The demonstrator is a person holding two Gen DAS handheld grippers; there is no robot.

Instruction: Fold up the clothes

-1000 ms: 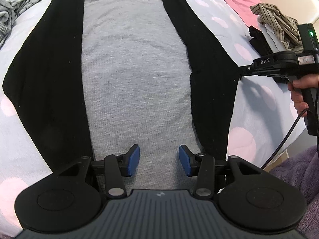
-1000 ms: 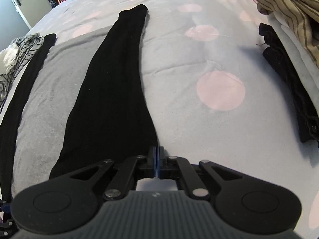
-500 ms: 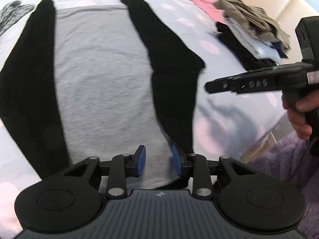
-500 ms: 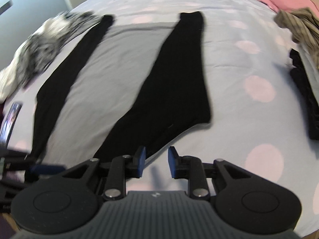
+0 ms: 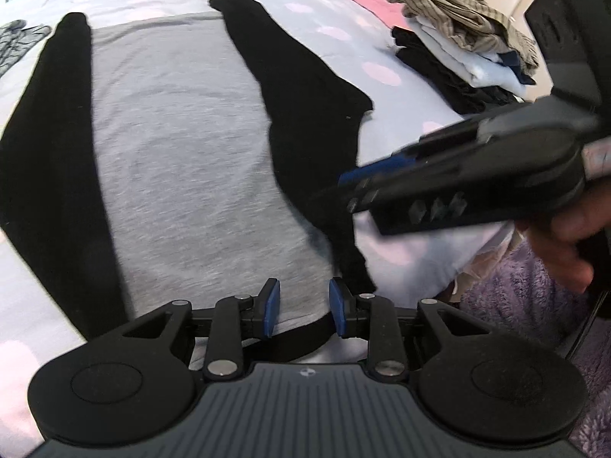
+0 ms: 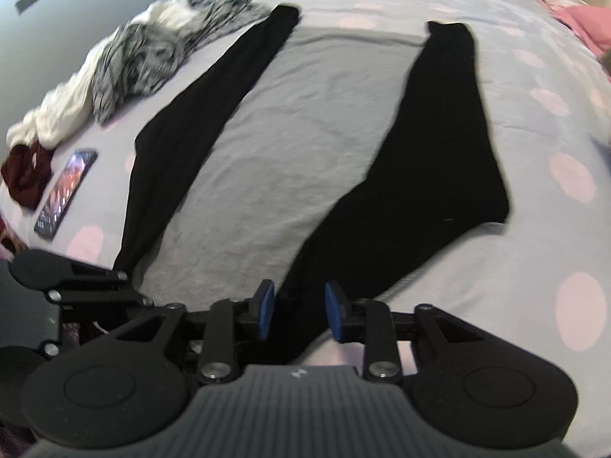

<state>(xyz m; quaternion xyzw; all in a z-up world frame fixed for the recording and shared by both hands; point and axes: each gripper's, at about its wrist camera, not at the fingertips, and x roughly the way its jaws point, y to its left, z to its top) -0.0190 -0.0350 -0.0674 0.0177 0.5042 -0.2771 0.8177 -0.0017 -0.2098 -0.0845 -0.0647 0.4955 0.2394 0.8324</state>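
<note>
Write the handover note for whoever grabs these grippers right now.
Left gripper: open, empty, over the near hem of the grey shirt.
Right gripper: jaws opening, nothing clamped, above the near end of the right black sleeve.
Shirt lies flat on the spotted bedsheet, both black sleeves folded in along its sides.
Folded stack sits to the right.
Left to do: fold the body up, then move it to the stack.

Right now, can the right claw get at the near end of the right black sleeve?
Probably yes. The right claw hangs just over the sleeve's near end, its jaws opening with black cloth showing between them, and nothing lies in between.
</note>
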